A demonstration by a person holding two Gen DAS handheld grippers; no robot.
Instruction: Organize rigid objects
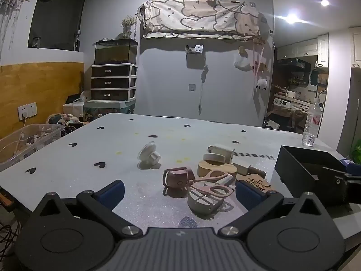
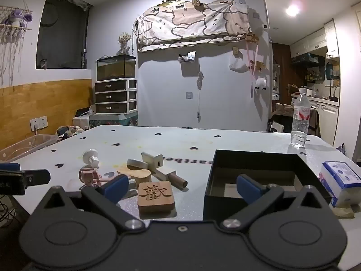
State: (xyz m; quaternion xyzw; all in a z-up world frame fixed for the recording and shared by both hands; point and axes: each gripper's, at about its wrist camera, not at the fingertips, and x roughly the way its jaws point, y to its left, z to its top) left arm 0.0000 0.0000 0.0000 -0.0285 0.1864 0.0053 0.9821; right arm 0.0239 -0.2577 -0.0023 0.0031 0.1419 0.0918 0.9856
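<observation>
Here the right claw (image 2: 181,187) gapes empty, the carved wooden block (image 2: 156,196) lying between its fingers, the black box (image 2: 259,174) to the right. The left claw (image 1: 179,190) is open too, pink scissors (image 1: 212,183) just beyond it on the counter (image 1: 90,158).

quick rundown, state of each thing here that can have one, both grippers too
left gripper: open, holding nothing
right gripper: open, holding nothing
black box: open on top, nothing visible inside
water bottle: upright, cap on
pink scissors: shut, lying flat on the pile
carved wooden block: lying flat, carved face up
drawer unit: all three drawers shut
</observation>
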